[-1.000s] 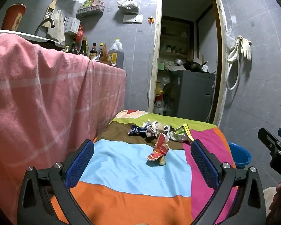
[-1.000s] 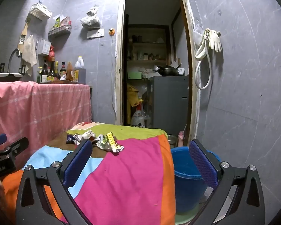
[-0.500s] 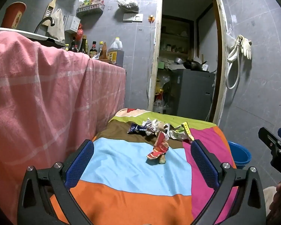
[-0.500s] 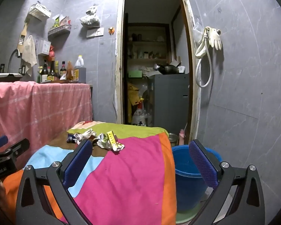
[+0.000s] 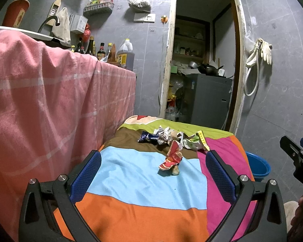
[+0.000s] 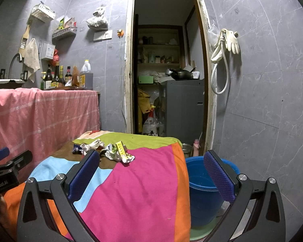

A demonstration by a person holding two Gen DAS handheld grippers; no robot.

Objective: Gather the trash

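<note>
Crumpled wrappers lie on a table under a striped, many-coloured cloth (image 5: 143, 183). A red wrapper (image 5: 172, 157) stands nearest, on the light blue stripe. Behind it lie a dark blue wrapper (image 5: 145, 137), white crumpled paper (image 5: 162, 134) and a white-and-yellow wrapper (image 5: 196, 141), also in the right wrist view as the white-and-yellow wrapper (image 6: 119, 153). My left gripper (image 5: 151, 173) is open, short of the red wrapper. My right gripper (image 6: 151, 173) is open over the pink stripe, with the blue bucket (image 6: 204, 187) low to its right, beside the table.
A counter draped in pink cloth (image 5: 50, 104) rises close on the left, with bottles (image 5: 103, 50) on top. An open doorway (image 6: 167, 80) with a grey cabinet lies beyond the table. White gloves and a hose (image 6: 226, 46) hang on the tiled right wall.
Both views have shifted only slightly; the left gripper has dropped a little. The wrappers lie where they were and both grippers stay open.
</note>
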